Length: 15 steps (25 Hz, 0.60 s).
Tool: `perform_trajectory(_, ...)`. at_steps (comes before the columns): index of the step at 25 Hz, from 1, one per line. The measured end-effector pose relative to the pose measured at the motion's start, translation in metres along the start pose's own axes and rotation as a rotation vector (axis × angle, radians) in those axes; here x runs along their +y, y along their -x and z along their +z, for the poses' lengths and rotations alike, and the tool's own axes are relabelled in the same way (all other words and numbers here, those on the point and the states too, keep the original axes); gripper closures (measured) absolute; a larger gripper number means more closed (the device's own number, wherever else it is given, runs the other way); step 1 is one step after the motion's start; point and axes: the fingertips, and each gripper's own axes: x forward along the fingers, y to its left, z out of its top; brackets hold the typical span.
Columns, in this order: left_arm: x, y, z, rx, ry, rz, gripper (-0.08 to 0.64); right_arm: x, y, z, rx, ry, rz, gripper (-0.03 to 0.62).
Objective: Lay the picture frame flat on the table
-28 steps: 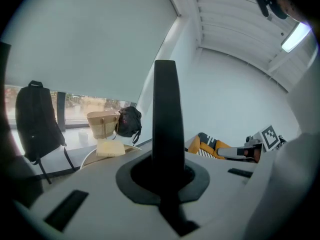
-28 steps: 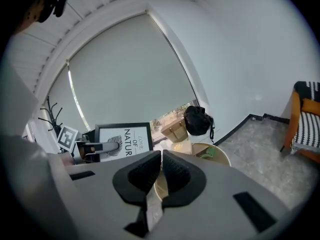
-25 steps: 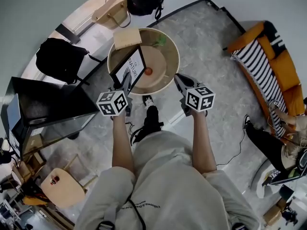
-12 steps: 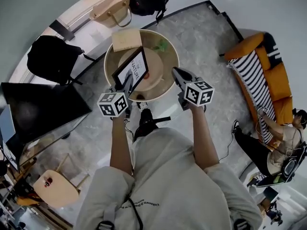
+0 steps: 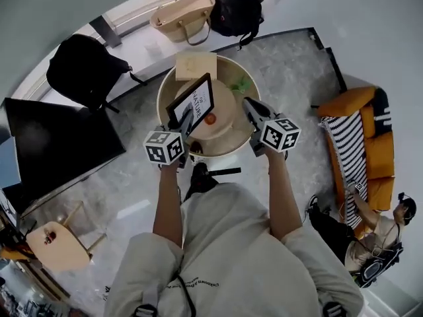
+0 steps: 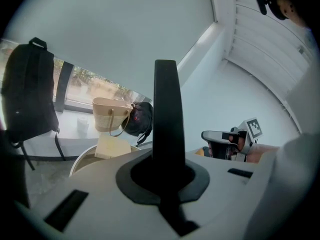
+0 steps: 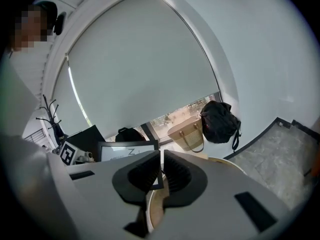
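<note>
The picture frame [image 5: 193, 100], black-edged with a white print, stands tilted over the left half of the round wooden table [image 5: 228, 145]. My left gripper [image 5: 186, 120] is shut on its lower edge. In the left gripper view the frame [image 6: 166, 114] shows edge-on as a dark bar rising between the jaws. My right gripper [image 5: 251, 105] hovers over the table's right side, shut and holding nothing. From the right gripper view [image 7: 161, 172] the frame [image 7: 120, 151] shows to the left, behind the jaws.
On the table lie a tan book [image 5: 195, 65], a small red ball [image 5: 210, 119] and a green item [image 5: 241, 84]. A beige bag [image 5: 182, 18] and black backpacks [image 5: 234, 8] sit on the ledge beyond. An orange sofa [image 5: 367, 137] is at the right, a dark screen [image 5: 59, 150] at the left.
The view has shifted, so the table sits more central and slightly lower. The left gripper still holds the tilted frame; both grippers keep about the same place relative to the table.
</note>
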Motion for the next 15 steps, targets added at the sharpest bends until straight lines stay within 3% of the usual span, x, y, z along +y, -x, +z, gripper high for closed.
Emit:
perform_trajectory(6,0.021,-0.026,0.011,0.028,-0.049,-0.069,0.534,-0.018,-0.050,-0.018,0.104,0.003,0.023,0.552)
perform_trajectory(10,0.016,-0.045,-0.006,0.083,-0.059,-0.121,0.534,-0.033,-0.057,-0.041,0.172,0.024,0.045,0.552)
perform_trajectory(15,0.004,-0.069,-0.030,0.082,0.043,-0.223,0.534,-0.058,-0.061,-0.066,0.255,0.034,0.087,0.517)
